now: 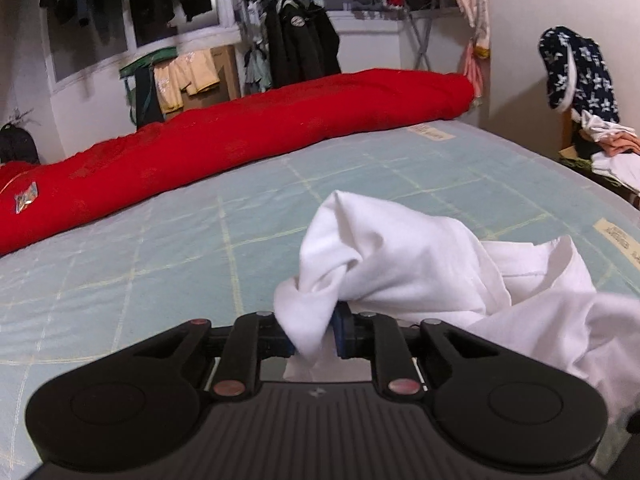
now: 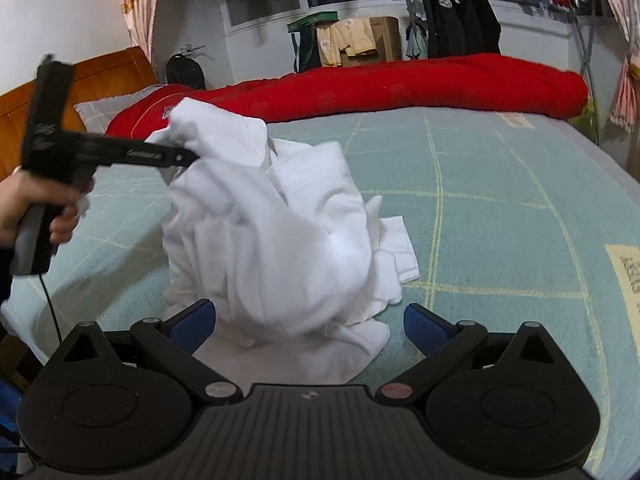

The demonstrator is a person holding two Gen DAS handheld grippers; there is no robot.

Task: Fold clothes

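Note:
A crumpled white garment point(image 2: 272, 232) lies heaped on the pale green bed sheet point(image 2: 500, 220). My left gripper point(image 1: 316, 336) is shut on a bunched fold of the white garment point(image 1: 400, 256), which drapes over its blue pads. In the right wrist view the left gripper point(image 2: 180, 154) comes in from the left in a person's hand point(image 2: 36, 204) and lifts a raised peak of the cloth. My right gripper point(image 2: 310, 326) stands open at the near edge of the heap, its blue pads point(image 2: 426, 328) either side of the cloth without pressing it.
A long red quilt point(image 1: 248, 136) is rolled along the far side of the bed. A chair piled with clothes point(image 1: 592, 132) stands at the right. Dark garments hang on a rack point(image 2: 456, 16) behind the bed, and a wooden headboard point(image 2: 92, 76) is at the left.

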